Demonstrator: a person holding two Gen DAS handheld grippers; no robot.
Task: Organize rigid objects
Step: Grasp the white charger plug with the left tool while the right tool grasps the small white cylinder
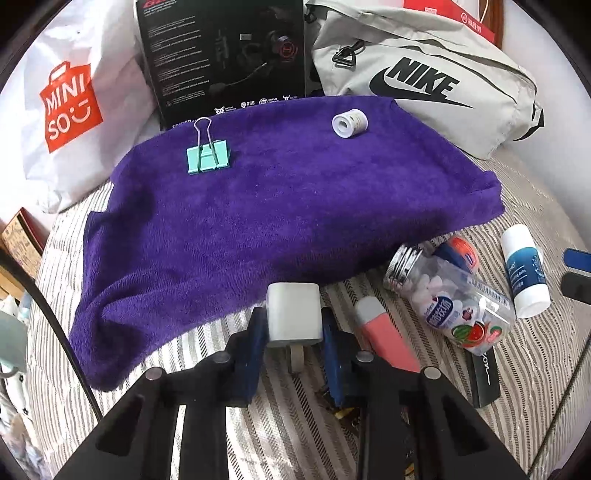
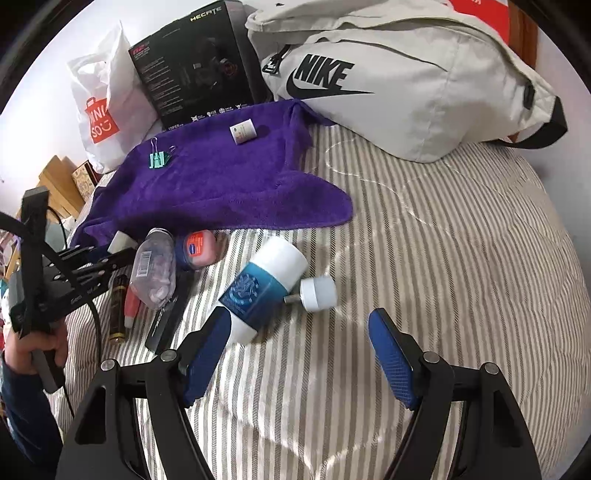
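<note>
Purple towel (image 1: 280, 192) ahead; left jaws clamp white block (image 1: 293, 313), right jaws wide.

Headset box (image 1: 225, 55) top cut off, small print unreadable, red box (image 1: 448, 14) behind grey bag (image 1: 436, 92) — mostly hidden

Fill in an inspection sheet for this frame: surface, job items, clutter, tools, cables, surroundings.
Surface: striped bedcover with a purple towel spread on it.
Job's things: green binder clip and small white roll lie on the towel; white charger block sits between the left tool's pads; candy jar, blue-white tube, white knob, battery lie off the towel.
Clutter: Nike bag, black headset box, Miniso bag.
Grippers: left tool shut on the charger block; right tool open, empty.
Cables: black cable beside the left tool.
Surroundings: wooden items beside the bed.
</note>
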